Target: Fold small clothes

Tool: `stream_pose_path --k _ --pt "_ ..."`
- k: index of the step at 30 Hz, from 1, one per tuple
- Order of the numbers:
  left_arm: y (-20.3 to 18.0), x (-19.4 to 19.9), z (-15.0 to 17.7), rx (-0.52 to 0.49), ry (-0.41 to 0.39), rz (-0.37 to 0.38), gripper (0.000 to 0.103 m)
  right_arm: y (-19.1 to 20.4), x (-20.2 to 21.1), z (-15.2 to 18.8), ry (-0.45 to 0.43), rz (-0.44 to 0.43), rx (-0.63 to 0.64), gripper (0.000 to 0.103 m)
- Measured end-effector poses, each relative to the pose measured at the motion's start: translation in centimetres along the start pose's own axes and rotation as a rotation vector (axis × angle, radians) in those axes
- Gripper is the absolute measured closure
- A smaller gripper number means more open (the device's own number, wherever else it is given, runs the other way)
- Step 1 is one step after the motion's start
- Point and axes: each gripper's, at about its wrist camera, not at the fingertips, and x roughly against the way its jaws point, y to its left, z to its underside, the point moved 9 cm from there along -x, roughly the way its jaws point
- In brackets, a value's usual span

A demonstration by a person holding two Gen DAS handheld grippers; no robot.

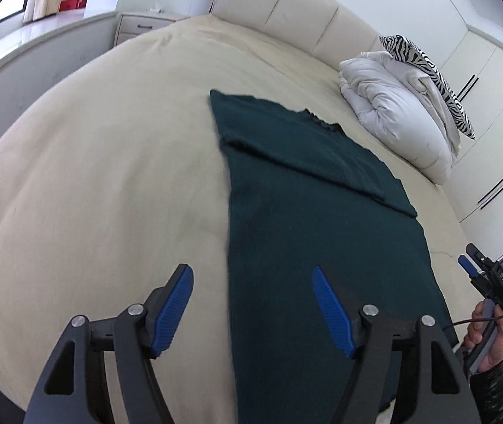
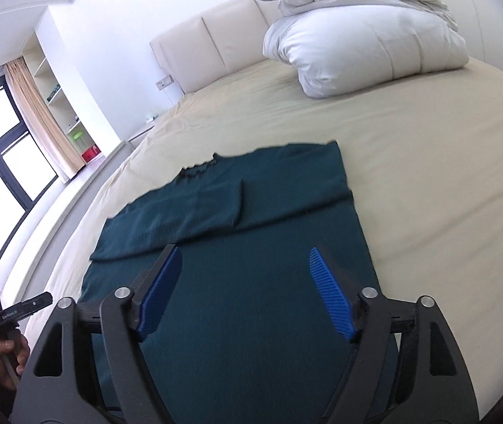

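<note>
**Sleeves in, tongs empty: the long fold comes next**

The dark green top (image 1: pixel 308 190) lies flat on the cream bed (image 1: pixel 92 176), neckline toward the headboard (image 1: pixel 286 7), hem at the near edge where the person stands. Both sleeves look already folded across the chest, so the garment is a long, narrow rectangle. My guess is the lengthwise fold is due: hem carried up to the collar.

The left tongs (image 1: pixel 251 304) stand wide with nothing between the blue pads, hovering over the left edge of the cloth. The right tongs (image 2: pixel 246 289) are just as wide and empty, poised above the lower body of the top.

To do it well, I would have each pair pinch one hem corner, taking both layers, then lift together and level so the knit does not skew, and lay the hem square on the shoulders without dragging the tucked sleeves loose. The fabric looks soft and likely to sag between the two grips.

A bundled white duvet (image 1: pixel 399 113) with a zebra-print pillow (image 1: pixel 428 67) on top sits near the headboard, well apart from the top. Nothing lies in the fold's path.
</note>
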Motion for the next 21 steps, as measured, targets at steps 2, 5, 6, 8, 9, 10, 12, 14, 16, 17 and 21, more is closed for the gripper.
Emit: stream_pose_path --k 2,5,6,8,9,10,12,14,16,17,21 --pt "0.4 0.9 2.1 0.034 0.024 0.023 0.03 -0.5 1.7 1.7 0.017 -0.001 -0.001 0.027" --pt "0.6 1.9 5.0 0.07 0.076 0.063 0.031 -1.5 4.0 4.4 0.077 -0.043 -0.013 0.027" --pt "0.9 2.3 5.7 0.087 0.086 0.075 0.031 -1.8 4.4 5.2 0.1 -0.063 -0.026 0.027" --pt "1.3 2.6 7.3 0.154 0.12 0.126 0.031 -2.3 5.3 6.5 0.123 -0.069 -0.046 0.027" --pt "1.3 2.8 8.0 0.186 0.137 0.158 0.032 -2.5 5.7 7.0 0.129 -0.077 -0.057 0.027" --pt "1.3 2.8 8.6 0.206 0.149 0.178 0.032 -2.8 6.3 7.4 0.136 -0.093 -0.079 0.027" --pt "1.1 2.9 9.9 0.234 0.175 0.205 0.032 -3.3 6.8 8.1 0.142 -0.117 -0.119 0.028" --pt "0.8 2.9 11.1 0.268 0.2 0.252 0.032 -3.9 7.6 8.6 0.144 -0.138 -0.156 0.028" --pt "0.6 2.8 11.7 0.294 0.212 0.277 0.032 -4.5 8.4 9.1 0.141 -0.157 -0.187 0.028" --pt "0.6 2.7 11.8 0.311 0.216 0.294 0.032 -4.6 8.4 9.3 0.141 -0.162 -0.199 0.029" --pt "0.8 2.3 12.1 0.367 0.232 0.339 0.038 -5.1 7.9 9.3 0.154 -0.181 -0.247 0.031"
